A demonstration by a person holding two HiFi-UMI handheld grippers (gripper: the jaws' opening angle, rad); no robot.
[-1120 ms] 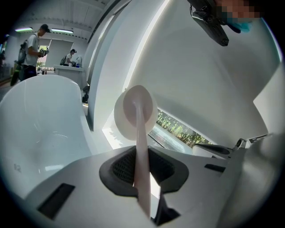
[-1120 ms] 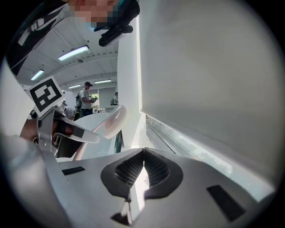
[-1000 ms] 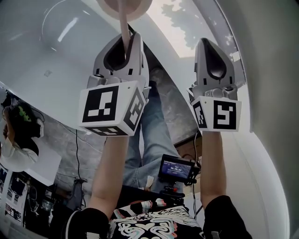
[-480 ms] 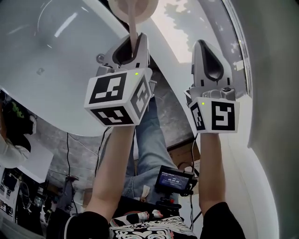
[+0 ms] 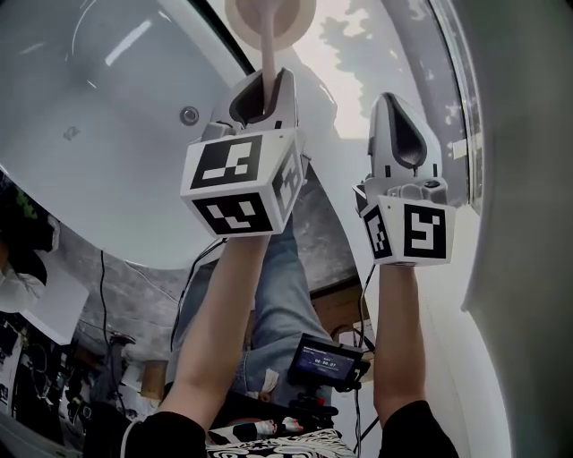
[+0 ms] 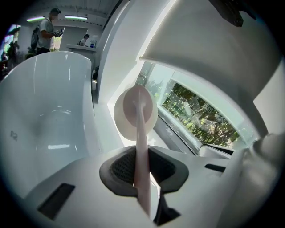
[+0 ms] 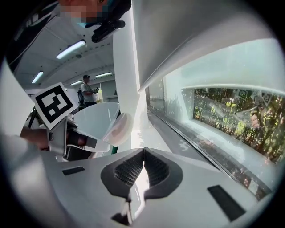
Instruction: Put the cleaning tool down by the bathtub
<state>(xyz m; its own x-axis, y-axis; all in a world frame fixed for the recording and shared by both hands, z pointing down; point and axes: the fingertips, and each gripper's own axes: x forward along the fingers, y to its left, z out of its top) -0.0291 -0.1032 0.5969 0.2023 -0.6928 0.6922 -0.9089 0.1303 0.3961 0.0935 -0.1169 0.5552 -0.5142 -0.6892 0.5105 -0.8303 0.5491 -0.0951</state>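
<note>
The cleaning tool has a thin pink handle (image 6: 141, 156) and a round pale head (image 6: 135, 113). My left gripper (image 6: 141, 168) is shut on the handle, and the head sticks out ahead of the jaws. In the head view the left gripper (image 5: 261, 89) holds the tool head (image 5: 269, 18) above the white bathtub's (image 5: 98, 116) right rim. The bathtub (image 6: 49, 111) lies left of the tool. My right gripper (image 5: 394, 103) hangs to the right, level with the left one. Its jaws (image 7: 143, 153) are shut with nothing between them, and it sees the tool head (image 7: 118, 129).
A white ledge (image 7: 178, 138) runs along a window with trees (image 6: 196, 111) to the right of the tub. The grey floor (image 5: 327, 215) and the person's jeans (image 5: 277, 295) lie below the grippers. A small screen (image 5: 324, 358) sits near the waist. People stand far behind (image 6: 46, 29).
Both grippers have drifted a little right in the head view, and the tool head shows more fully above the left gripper. The tub has slid leftward and down. Neither grip has changed.
</note>
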